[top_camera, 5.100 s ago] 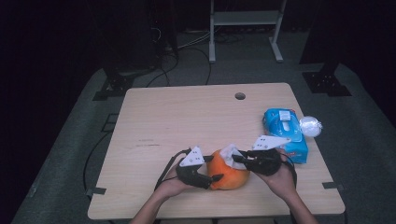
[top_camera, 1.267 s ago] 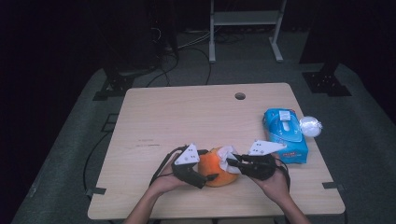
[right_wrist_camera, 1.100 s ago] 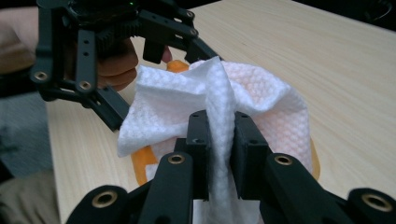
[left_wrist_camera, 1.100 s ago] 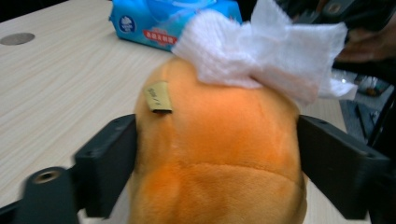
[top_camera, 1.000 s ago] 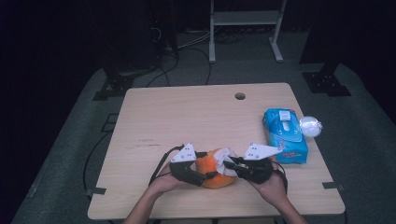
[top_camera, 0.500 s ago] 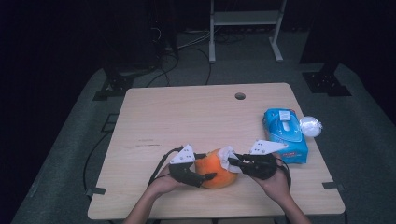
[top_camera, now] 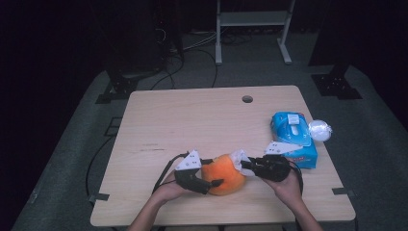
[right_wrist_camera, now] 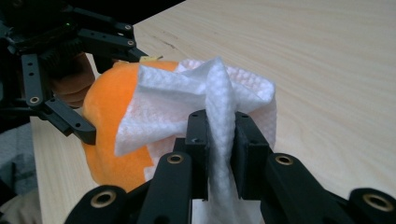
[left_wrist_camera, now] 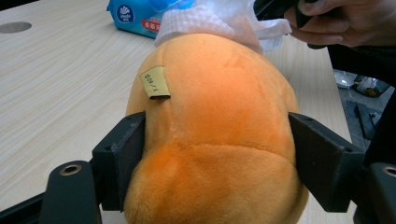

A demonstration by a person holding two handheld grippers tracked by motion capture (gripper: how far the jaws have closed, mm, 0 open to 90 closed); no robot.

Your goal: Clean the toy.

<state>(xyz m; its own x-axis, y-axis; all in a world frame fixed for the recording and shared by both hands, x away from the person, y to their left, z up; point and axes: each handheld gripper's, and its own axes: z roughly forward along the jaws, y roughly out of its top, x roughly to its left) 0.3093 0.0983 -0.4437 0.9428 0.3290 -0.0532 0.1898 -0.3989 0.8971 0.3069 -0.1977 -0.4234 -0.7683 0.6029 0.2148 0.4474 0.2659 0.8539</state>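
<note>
The left gripper clamps the orange plush toy at the table's near edge. The right gripper pinches a white wipe that seems to rest on the toy's right side.

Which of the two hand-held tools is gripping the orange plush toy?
The left tool: its jaws squeeze the orange plush toy from both sides. The right tool pinches a white wipe against it instead.

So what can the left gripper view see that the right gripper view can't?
Left gripper view: a small yellow tag sewn on the orange plush toy, and the blue wipes pack at the table's far side. Right gripper view: the right claw pinching a white wipe between its jaws, and the left claw gripping the toy from outside. Both: the toy, the wipe against it, and the wooden table.
</note>
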